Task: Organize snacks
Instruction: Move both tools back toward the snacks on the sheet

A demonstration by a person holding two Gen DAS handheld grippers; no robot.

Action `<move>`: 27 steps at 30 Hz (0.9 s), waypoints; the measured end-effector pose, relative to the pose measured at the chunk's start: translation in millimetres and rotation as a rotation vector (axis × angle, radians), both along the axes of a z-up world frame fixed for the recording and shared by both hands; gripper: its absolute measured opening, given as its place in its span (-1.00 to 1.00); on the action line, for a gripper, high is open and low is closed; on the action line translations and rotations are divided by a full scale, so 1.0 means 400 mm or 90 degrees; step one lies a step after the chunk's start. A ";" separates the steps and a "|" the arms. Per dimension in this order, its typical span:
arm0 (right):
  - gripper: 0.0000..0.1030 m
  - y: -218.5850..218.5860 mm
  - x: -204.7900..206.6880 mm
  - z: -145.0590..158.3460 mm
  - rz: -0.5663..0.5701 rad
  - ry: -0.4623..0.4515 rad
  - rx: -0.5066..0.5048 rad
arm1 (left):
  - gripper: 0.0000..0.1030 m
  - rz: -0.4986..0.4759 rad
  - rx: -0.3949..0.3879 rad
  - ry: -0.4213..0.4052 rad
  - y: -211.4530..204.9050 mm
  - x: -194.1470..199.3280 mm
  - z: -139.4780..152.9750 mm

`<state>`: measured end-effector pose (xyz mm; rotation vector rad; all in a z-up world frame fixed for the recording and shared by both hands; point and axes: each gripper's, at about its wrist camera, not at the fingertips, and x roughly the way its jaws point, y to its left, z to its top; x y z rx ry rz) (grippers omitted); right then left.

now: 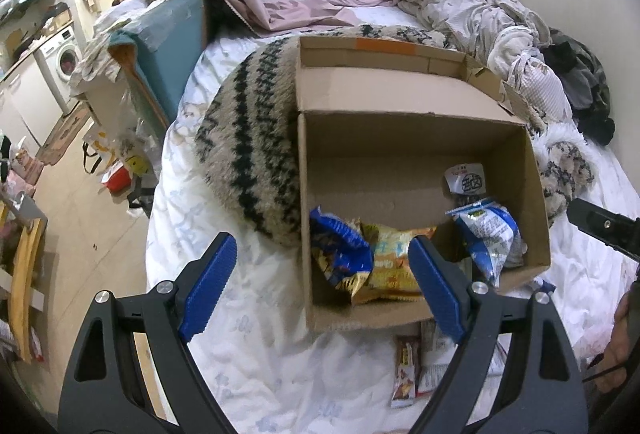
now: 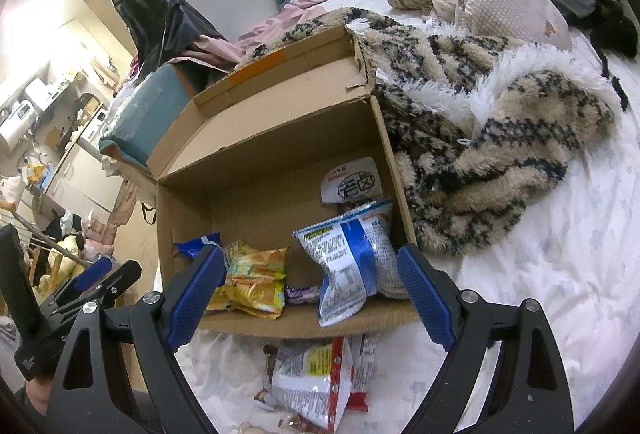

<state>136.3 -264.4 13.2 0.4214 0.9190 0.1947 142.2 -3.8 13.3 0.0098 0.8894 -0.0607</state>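
Right wrist view: the right hand-held gripper is held spread and empty over the cardboard box, probably so another loose pack can be picked off the bed. The left hand-held gripper is spread too. A blue-white bag and yellow pack are already parked inside.

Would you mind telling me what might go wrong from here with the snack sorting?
The cardboard box sits on soft bedding, so pushing in a packet might tip or slide it. The loose packets overlap on the bed, so the open right tongs could pinch two together. The blue-and-white bag leans upright and may topple.
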 end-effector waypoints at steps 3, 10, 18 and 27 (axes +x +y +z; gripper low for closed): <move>0.76 0.005 -0.026 0.010 0.003 -0.003 -0.007 | 0.66 0.006 -0.007 0.006 0.011 -0.029 -0.003; 0.76 0.003 -0.074 0.007 0.002 0.004 -0.006 | 0.66 0.014 -0.006 0.014 0.025 -0.084 -0.010; 0.76 -0.012 -0.132 -0.005 -0.015 0.023 0.020 | 0.66 0.027 -0.006 0.029 0.029 -0.132 -0.029; 0.76 -0.033 -0.170 -0.123 -0.014 0.148 0.085 | 0.66 0.054 -0.041 0.093 0.036 -0.161 -0.079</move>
